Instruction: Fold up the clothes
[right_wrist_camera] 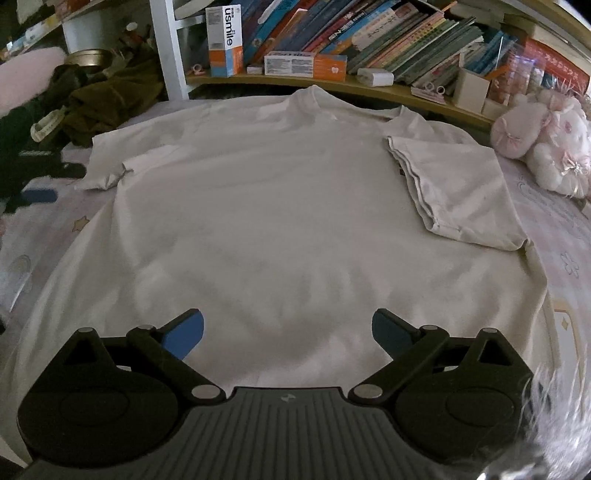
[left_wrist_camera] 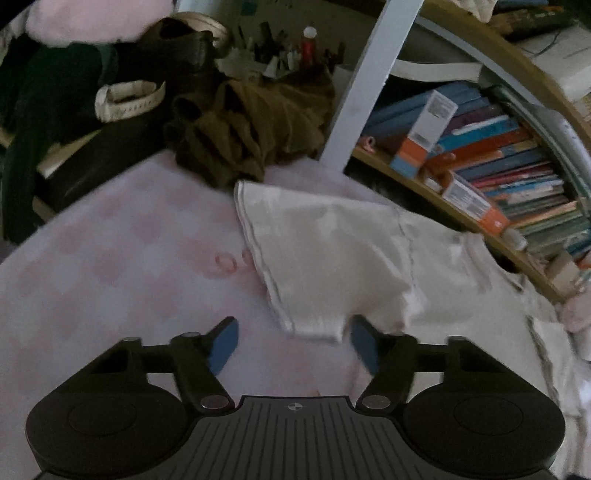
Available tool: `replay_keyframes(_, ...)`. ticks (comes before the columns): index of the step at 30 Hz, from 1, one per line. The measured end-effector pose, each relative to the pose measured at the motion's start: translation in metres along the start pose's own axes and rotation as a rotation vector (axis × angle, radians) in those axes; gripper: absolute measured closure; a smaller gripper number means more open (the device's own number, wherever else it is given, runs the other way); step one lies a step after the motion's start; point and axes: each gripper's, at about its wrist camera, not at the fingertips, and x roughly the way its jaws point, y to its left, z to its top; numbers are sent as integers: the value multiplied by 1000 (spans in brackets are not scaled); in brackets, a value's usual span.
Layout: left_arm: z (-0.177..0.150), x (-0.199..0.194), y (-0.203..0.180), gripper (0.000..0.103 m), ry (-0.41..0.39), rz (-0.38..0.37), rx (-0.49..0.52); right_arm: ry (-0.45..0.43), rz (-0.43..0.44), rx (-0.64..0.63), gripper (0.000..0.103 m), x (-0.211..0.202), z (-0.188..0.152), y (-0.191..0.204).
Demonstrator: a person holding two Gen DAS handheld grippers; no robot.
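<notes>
While we look along the left gripper (left_wrist_camera: 293,341), its blue fingers (left_wrist_camera: 223,345) stand wide apart with nothing between them, hovering just short of the sleeve corner of the white T-shirt (left_wrist_camera: 332,258), which lies at twelve o'clock from the tips. At eleven o'clock a crumpled brown garment (left_wrist_camera: 251,125) sits at the far edge of the pink bedsheet (left_wrist_camera: 110,277), and at two o'clock a shelf of books (left_wrist_camera: 517,166) runs behind the bed. From the right wrist view we see the T-shirt (right_wrist_camera: 258,206) spread flat on the bed, collar toward the bookshelf (right_wrist_camera: 369,33) at twelve o'clock, its left sleeve out at ten o'clock and its right sleeve (right_wrist_camera: 461,184) folded inward over the body at two o'clock. Our right gripper (right_wrist_camera: 288,332) hangs over the hem end, fingers (right_wrist_camera: 184,334) spread wide and gripping nothing. At three o'clock a pink plush toy (right_wrist_camera: 546,140) rests beside the shirt.
</notes>
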Motion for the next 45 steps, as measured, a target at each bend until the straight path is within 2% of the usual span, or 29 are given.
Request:
replay_keyframes(1, 4, 6, -1, 49, 0, 9, 2, 1, -3, 4, 5, -1, 0, -2)
replay_keyframes(5, 17, 27, -6, 53, 21, 48, 3, 3, -14, 21, 5, -3, -2, -8)
replay_keyframes(8, 16, 37, -11, 62, 17, 85, 31, 3, -24, 47, 5, -4, -3, -17)
replay_keyframes(10, 13, 41, -14, 83, 6, 121, 29, 3, -31, 69, 5, -5, -5, -23)
replay_keyframes(13, 10, 46, -11, 98, -10, 106, -31, 1, -29, 95, 5, -6, -8, -36)
replay_keyframes(16, 16, 53, -9, 100, -11, 61, -66, -2, -27, 121, 5, -8, -12, -48)
replay_keyframes(20, 34, 30, -41, 100, -166, -17, -14, -5, -24, 156, 5, -9, -17, -65)
replay_keyframes(23, 41, 16, -99, 99, -209, -134, 159, -7, -22, 182, 5, -10, -20, -77)
replay_keyframes(24, 37, 13, -123, 99, -195, -179, 245, -8, -21, 191, 5, -11, -22, -82)
replay_keyframes(26, 18, 15, -174, 94, -108, -247, 464, -3, -21, 209, 5, -10, -24, -89)
replay_keyframes(27, 1, 23, -197, 87, -48, -253, 587, -1, -21, 218, 5, -10, -25, -93)
replay_keyframes(29, -32, 43, -226, 86, 43, -191, 788, 4, -21, 236, 5, -9, -28, -101)
replay_keyframes(31, -53, 56, -234, 86, 80, -105, 870, 9, -21, 254, 5, -9, -31, -109)
replay_keyframes(32, -56, 58, -232, 84, 86, -94, 857, 11, -21, 263, 5, -8, -32, -112)
replay_keyframes(33, -54, 55, -226, 71, 85, -111, 809, 13, -21, 272, 5, -8, -33, -116)
replay_keyframes(34, -49, 52, -218, 52, 72, -137, 749, 16, -21, 281, 5, -8, -34, -120)
replay_keyframes(36, -37, 46, -199, 36, 27, -181, 613, 27, -19, 300, 5, -5, -38, -126)
replay_keyframes(39, -18, 51, -178, 36, -1, -195, 402, 26, -18, 295, 3, -5, -41, -127)
replay_keyframes(45, 3, 106, -162, 41, 156, -177, 43, 28, -16, 265, 3, -4, -41, -127)
